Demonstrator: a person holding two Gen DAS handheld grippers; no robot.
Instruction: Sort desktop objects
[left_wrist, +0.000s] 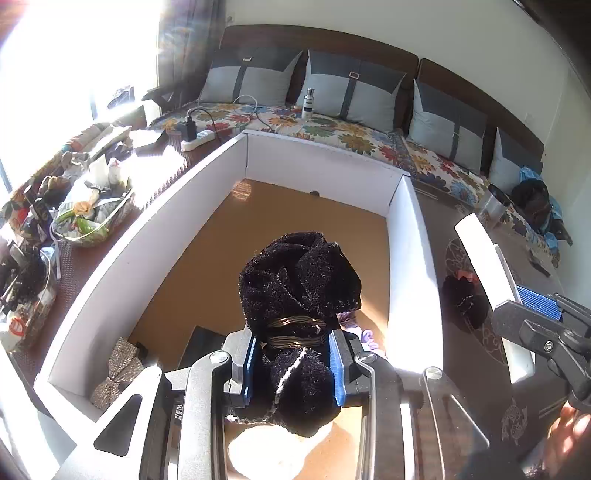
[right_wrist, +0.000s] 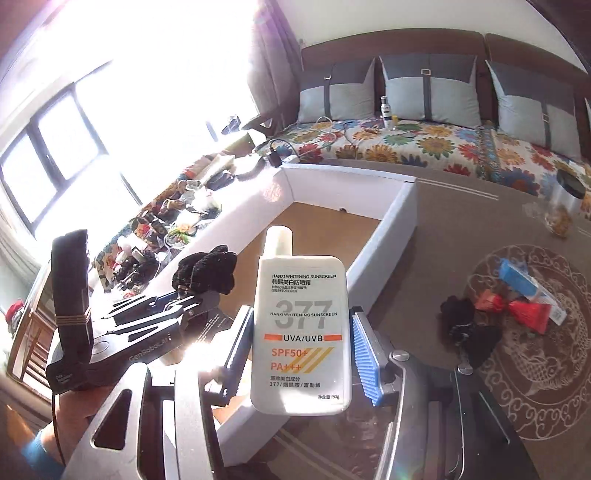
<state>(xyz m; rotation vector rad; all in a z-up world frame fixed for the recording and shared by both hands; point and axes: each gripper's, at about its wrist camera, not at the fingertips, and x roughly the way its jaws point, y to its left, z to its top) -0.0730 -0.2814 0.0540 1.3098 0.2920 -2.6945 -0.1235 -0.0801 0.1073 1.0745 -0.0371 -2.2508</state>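
A black fuzzy hair bow (left_wrist: 299, 273) with a gold wire band hangs above the brown floor of a white-walled box (left_wrist: 321, 162). My left gripper (left_wrist: 293, 354) is shut on its middle; the bow (right_wrist: 207, 269) and that gripper (right_wrist: 184, 295) also show at the left of the right wrist view. My right gripper (right_wrist: 300, 350) is shut on a white sunscreen bottle (right_wrist: 299, 295), held upright over the near corner of the box (right_wrist: 388, 229). From the left wrist view the bottle (left_wrist: 480, 251) and right gripper (left_wrist: 532, 306) sit to the right, outside the box wall.
Inside the box lie a glittery bow (left_wrist: 118, 373) and purple bits (left_wrist: 365, 336). On the patterned tabletop right of the box are a black hair piece (right_wrist: 461, 325), a red tube (right_wrist: 524, 314) and a blue tube (right_wrist: 524, 284). A cluttered basket (left_wrist: 92, 218) stands left; a sofa runs behind.
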